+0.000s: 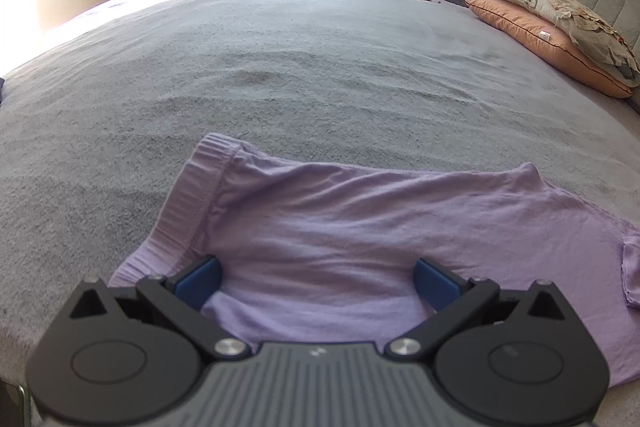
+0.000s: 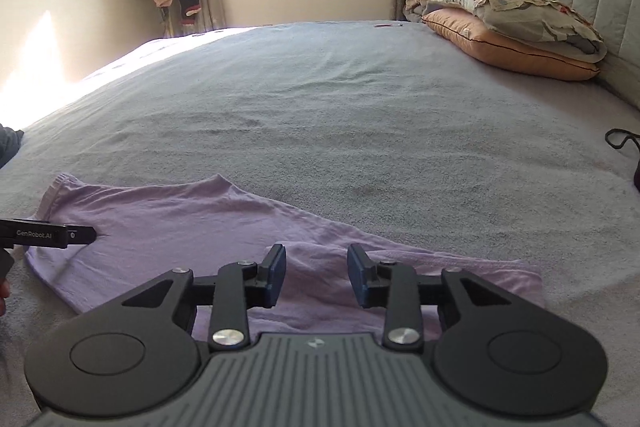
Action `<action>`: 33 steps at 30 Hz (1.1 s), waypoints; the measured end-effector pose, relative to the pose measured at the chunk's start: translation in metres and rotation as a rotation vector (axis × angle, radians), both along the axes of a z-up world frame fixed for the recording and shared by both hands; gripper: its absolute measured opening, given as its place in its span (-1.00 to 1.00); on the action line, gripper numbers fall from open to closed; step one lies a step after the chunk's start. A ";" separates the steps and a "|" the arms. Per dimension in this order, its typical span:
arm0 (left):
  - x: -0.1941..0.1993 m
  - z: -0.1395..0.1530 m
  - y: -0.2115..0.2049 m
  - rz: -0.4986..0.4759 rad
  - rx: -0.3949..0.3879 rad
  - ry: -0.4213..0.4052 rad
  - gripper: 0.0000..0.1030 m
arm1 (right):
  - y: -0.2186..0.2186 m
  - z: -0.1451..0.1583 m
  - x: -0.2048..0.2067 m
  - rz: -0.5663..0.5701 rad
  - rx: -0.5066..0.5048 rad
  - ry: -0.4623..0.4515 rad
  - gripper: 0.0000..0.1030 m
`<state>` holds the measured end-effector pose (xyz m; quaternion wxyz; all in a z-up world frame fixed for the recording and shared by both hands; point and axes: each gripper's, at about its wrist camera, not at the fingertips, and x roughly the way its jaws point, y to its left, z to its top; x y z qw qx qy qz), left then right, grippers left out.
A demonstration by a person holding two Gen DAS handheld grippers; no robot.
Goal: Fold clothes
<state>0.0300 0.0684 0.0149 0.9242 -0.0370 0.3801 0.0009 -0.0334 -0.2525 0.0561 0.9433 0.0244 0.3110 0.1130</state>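
I see lilac garment (image 1: 340,227) flat on bed (image 1: 280,75), part-folded. My left claw (image 1: 318,285) wide apart over it, gripping nothing. My right claw (image 2: 317,275) part-open above lower edge, empty. Next, I judge: pinch edges, lift, fold across.

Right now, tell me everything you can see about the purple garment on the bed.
The purple garment is light lilac, a soft thin knit by its look, with a ribbed band along one end. It lies spread but wrinkled on the grey bed cover, near its front edge, one corner turned over. The left gripper stands wide open above it, and the right gripper is open over a raised fold; neither pinches the cloth.
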 end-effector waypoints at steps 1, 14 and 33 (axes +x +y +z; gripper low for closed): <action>0.000 0.000 0.000 0.000 0.001 0.000 0.99 | 0.005 0.000 -0.003 0.044 -0.008 0.009 -0.20; 0.001 0.001 0.003 -0.009 -0.013 0.004 1.00 | -0.017 0.005 -0.011 0.011 0.053 0.014 -0.87; 0.001 0.001 0.001 -0.002 -0.007 0.006 0.99 | -0.001 0.018 -0.023 0.217 -0.043 0.057 -0.18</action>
